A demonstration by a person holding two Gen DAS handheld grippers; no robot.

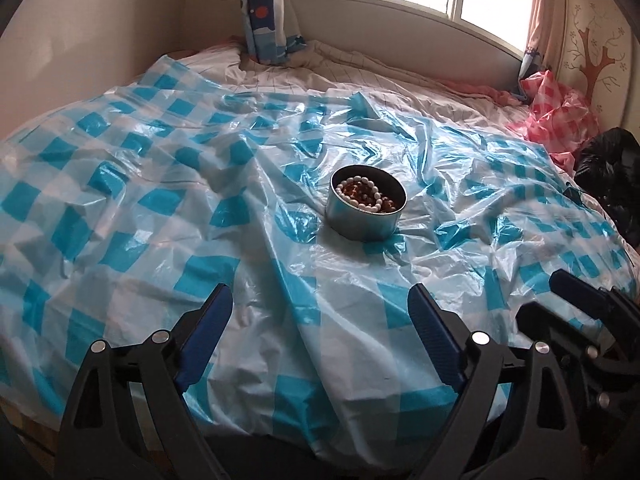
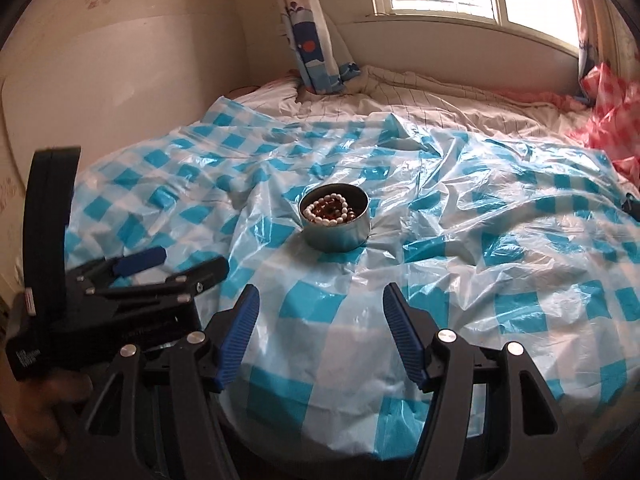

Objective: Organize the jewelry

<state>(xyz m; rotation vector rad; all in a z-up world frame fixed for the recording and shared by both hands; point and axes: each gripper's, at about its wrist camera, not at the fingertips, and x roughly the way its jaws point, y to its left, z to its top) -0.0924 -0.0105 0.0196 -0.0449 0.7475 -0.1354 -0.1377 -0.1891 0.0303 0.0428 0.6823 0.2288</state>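
A round metal tin (image 1: 362, 222) stands on the blue-and-white checked plastic sheet (image 1: 160, 208) in the middle of the bed. In it lie a white pearl bracelet (image 1: 360, 197) and brown beads (image 1: 378, 198). The tin also shows in the right wrist view (image 2: 334, 234), with the pearl bracelet (image 2: 326, 212) inside. My left gripper (image 1: 320, 300) is open and empty, held back from the tin. My right gripper (image 2: 320, 304) is open and empty, also short of the tin. Each gripper shows at the edge of the other's view.
A crumpled red-and-white checked plastic sheet (image 1: 556, 112) and a black bag (image 1: 612, 172) lie at the bed's right side. A curtain (image 1: 268, 12) hangs at the back by the window. The wall runs along the left.
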